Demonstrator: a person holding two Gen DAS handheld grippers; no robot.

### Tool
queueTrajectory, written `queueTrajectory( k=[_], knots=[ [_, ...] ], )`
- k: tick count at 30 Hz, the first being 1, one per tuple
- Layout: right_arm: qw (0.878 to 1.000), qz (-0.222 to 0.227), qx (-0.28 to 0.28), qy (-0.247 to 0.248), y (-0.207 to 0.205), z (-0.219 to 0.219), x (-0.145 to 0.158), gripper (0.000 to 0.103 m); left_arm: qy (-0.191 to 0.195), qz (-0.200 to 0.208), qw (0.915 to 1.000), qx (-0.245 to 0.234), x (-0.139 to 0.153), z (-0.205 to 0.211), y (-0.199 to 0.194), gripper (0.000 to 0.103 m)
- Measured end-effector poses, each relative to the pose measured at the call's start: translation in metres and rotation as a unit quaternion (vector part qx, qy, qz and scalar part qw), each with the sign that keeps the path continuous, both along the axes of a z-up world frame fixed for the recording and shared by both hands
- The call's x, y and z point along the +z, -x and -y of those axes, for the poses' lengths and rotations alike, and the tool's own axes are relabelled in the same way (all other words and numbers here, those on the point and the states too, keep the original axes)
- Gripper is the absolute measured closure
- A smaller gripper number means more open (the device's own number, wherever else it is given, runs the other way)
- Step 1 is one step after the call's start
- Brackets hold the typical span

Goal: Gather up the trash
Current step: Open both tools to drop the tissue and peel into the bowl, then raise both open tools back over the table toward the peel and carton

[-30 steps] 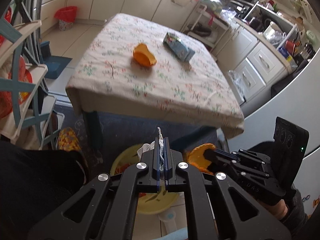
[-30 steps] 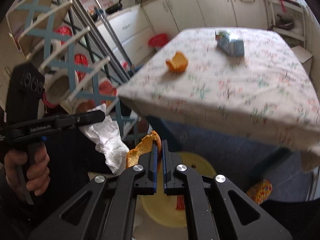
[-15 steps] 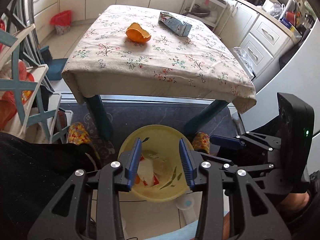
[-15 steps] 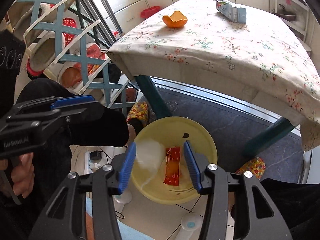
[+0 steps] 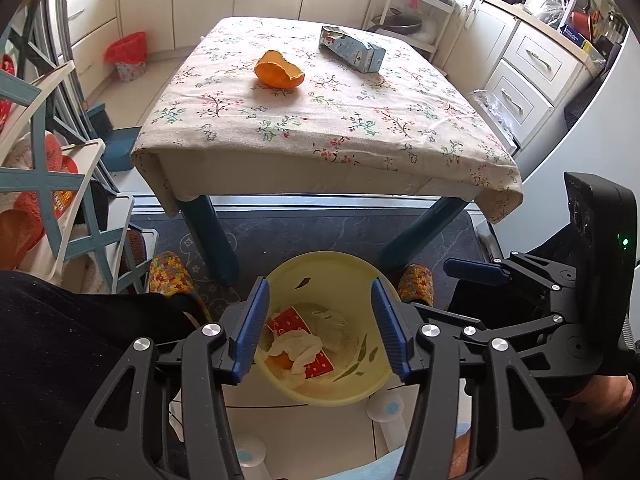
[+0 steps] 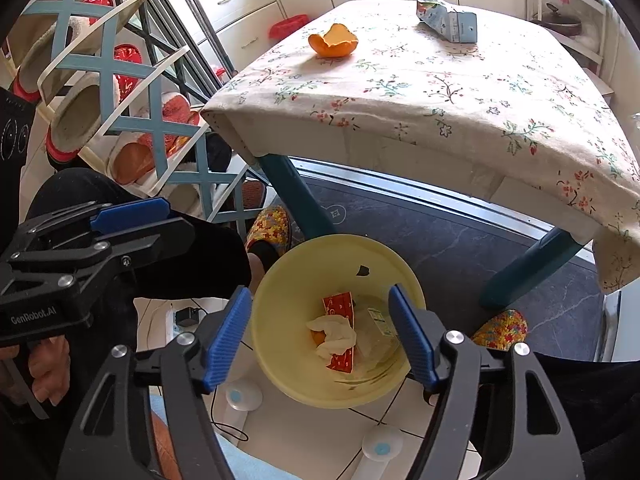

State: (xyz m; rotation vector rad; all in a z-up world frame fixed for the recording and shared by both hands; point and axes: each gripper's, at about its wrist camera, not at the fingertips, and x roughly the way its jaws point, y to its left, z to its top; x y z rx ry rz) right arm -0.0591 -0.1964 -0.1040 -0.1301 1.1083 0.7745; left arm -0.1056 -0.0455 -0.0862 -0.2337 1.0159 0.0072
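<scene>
A yellow bin (image 5: 320,258) (image 6: 332,240) stands on the floor in front of the table. In it lie a white tissue (image 5: 296,346) (image 6: 334,332), a red wrapper (image 5: 318,366) (image 6: 340,306) and a bit of orange peel (image 5: 280,360). My left gripper (image 5: 319,286) hangs over the bin, jaws opening, nothing between them. My right gripper (image 6: 319,291) hovers beside it over the same bin, jaws opening wider and also empty. On the flowered table (image 5: 360,120) lie an orange peel half (image 5: 279,70) (image 6: 334,42) and a blue carton (image 5: 354,50) (image 6: 450,20).
A blue-and-white shoe rack (image 6: 120,80) with slippers stands at the left. The person's feet in patterned slippers (image 5: 172,276) (image 6: 500,330) flank the bin on a dark mat (image 5: 340,232). A red basket (image 5: 128,54) sits by the far cabinets.
The left gripper was shut on a tissue and the right on an orange peel. Both have opened and tilted down over the bin, and both pieces now lie inside it.
</scene>
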Motion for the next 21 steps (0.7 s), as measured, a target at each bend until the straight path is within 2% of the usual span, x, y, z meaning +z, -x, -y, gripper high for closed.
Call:
queueTrajectory(
  k=[15, 21],
  knots=[
    [0.999, 0.0, -0.039, -0.015, -0.012, 0.008, 0.004, 0.028, 0.011, 0.007, 0.9997, 0.022, 0.0, -0.01, -0.009, 0.038],
    [0.996, 0.025, -0.077, -0.033, -0.023, 0.02, 0.017, 0.025, 0.017, 0.02, 0.9988, 0.04, 0.006, -0.019, -0.02, 0.031]
  ],
)
